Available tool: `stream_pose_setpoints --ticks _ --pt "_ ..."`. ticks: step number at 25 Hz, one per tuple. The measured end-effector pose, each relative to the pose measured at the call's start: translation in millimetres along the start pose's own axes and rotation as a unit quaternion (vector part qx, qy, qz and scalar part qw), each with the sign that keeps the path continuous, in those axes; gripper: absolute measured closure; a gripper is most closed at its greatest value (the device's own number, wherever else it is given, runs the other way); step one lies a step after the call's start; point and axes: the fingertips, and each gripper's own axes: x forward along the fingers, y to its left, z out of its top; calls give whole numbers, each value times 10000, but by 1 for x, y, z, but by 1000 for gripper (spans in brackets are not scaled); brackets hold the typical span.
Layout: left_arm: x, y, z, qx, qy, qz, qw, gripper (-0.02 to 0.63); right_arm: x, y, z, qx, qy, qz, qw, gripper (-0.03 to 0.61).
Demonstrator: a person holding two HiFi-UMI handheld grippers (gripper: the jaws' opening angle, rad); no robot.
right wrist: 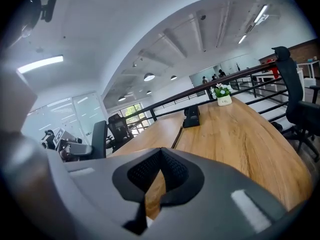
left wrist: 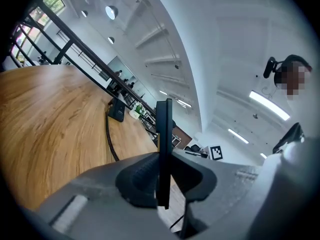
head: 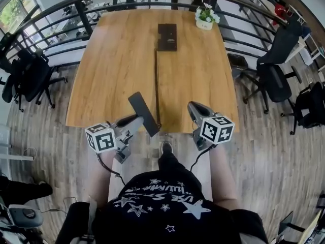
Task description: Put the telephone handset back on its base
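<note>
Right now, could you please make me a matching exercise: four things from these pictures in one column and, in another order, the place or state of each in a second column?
Things
1. handset
2. telephone base
3. flower pot
4. right tool

Places or states
A. far right corner of the table
B. shut, nothing in it
C. clamped in the left tool
D. far end of the table, in the middle

Pairs: 1-C, 2-D, 3-A, 4-B
</note>
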Motion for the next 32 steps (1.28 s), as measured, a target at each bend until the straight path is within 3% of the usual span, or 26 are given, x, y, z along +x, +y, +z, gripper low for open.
stream_pose_setpoints --ticks 17,22,32 --pt "126 58 117 342 45 -81 9994 538 85 -109 108 -201 102 326 9992 578" --pt "151 76 148 277 -15 -103 9996 538 105 -130 122 -214 194 354 9990 578" --pt "176 112 173 266 565 -497 9968 538 143 -137 131 -8 242 87 9997 578"
